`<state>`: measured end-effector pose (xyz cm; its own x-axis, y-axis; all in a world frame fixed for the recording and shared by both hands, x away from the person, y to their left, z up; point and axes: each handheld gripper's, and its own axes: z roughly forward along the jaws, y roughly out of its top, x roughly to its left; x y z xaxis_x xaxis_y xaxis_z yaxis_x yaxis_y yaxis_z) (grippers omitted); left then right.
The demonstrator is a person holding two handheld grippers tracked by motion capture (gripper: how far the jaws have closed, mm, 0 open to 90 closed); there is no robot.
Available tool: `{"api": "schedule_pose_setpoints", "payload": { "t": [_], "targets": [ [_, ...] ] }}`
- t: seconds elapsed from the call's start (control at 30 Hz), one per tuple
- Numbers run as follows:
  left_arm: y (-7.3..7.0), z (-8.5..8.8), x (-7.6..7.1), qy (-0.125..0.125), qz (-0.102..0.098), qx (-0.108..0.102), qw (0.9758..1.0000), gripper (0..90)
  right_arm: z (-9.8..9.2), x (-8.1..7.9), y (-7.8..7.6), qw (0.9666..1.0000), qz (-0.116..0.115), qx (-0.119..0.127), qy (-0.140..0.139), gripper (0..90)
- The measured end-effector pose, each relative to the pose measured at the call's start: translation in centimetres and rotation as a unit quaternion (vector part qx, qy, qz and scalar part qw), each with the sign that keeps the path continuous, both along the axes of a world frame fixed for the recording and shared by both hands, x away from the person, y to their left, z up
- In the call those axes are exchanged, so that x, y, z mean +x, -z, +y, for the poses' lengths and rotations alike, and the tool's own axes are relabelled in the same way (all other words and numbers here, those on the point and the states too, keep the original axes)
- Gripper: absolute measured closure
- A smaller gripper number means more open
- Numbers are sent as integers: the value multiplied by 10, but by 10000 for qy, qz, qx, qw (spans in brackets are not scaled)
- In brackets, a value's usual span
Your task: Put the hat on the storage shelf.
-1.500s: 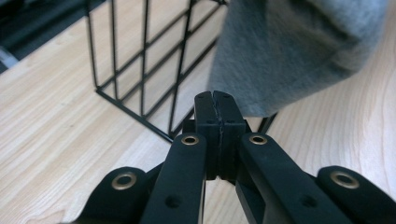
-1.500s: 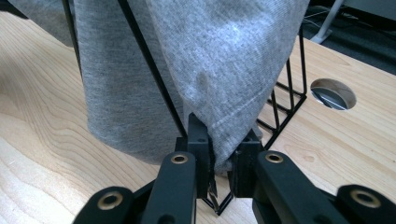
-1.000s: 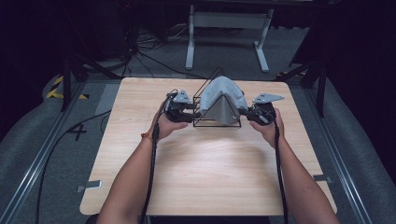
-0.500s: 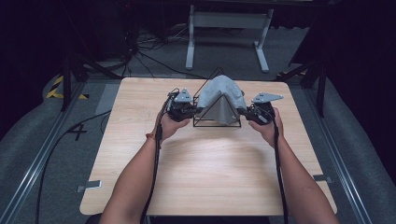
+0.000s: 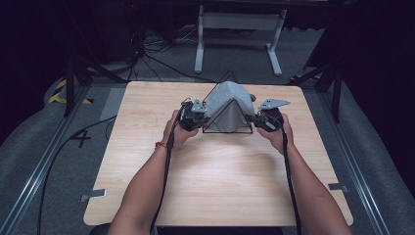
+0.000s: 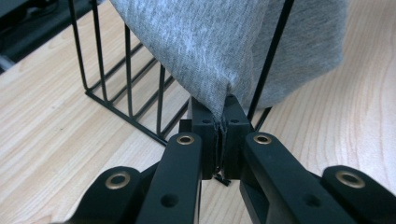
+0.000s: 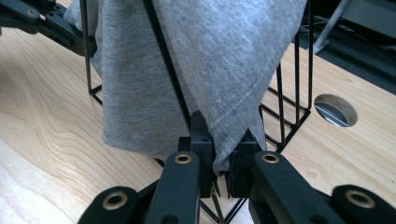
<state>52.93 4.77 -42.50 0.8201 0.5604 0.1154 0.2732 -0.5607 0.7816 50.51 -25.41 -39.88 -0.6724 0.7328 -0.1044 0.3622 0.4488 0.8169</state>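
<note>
Both lower corners of the grey cloth (image 5: 226, 110), draped over a black wire rack (image 5: 229, 128) near the tabletop's (image 5: 220, 181) far edge, are being pinched, left gripper (image 6: 220, 122) and right gripper (image 7: 223, 150) clamping one each; lifting evenly should be avoiding snags.

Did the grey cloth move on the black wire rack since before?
No. The grey cloth drapes over the black wire rack at the same spot on the table.
</note>
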Motion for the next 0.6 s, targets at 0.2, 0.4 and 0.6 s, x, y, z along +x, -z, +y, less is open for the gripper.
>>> {"api": "schedule_pose_setpoints", "payload": {
  "t": [0.2,0.4,0.6],
  "targets": [
    [-14,18,-6,-341,-148,-412,9985,614,-13,-1,-4,9993,-3,107,347,643],
    [-31,44,-30,-402,-329,-166,9985,460,-43,-21,-19,9987,-124,124,475,598],
    [-31,67,-62,-337,-287,205,9988,378,-67,-48,-25,9988,-175,9,467,561]
  ]
}}
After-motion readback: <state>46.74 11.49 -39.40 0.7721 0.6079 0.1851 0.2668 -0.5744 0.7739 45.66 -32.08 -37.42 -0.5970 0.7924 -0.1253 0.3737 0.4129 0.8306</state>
